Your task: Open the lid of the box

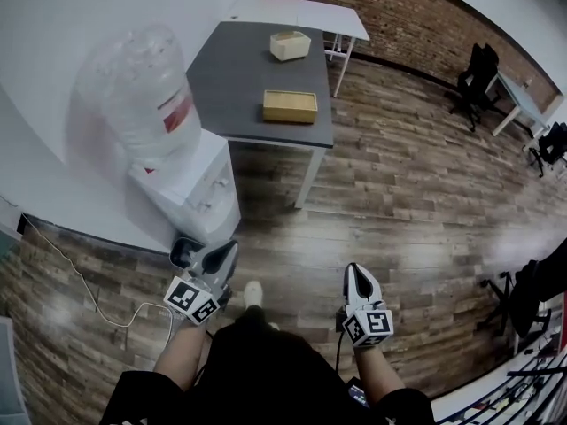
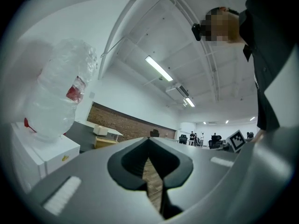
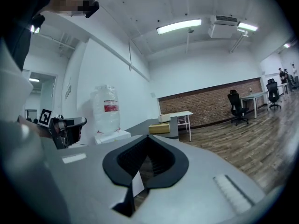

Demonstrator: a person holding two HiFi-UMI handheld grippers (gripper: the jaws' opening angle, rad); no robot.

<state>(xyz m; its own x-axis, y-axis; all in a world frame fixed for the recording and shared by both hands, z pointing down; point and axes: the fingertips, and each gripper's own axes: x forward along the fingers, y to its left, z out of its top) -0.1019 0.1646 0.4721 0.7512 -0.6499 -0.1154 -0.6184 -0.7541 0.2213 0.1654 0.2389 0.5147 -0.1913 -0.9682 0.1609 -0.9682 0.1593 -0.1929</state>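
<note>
1. The person stands on the wood floor with both forearms bent forward at the waist, one gripper in each hand, both held low and well apart from the desk
2. The left gripper points forward and slightly towards the middle, roughly level, with its marker cube nearest the body. In the left gripper view its fingers meet at the tips, closed with nothing between them
3. The right gripper points straight ahead, roughly level and parallel to the body. In the right gripper view its fingers are pressed together at the tips and hold nothing
4. The tan box lies flat near the front edge of the dark desk, lid down, far ahead of both grippers and untouched
5. A cream box sits further back on the same desk, apart from the tan one
6. A water dispenser carrying a large clear bottle stands just left of the desk, ahead of the left gripper
</note>
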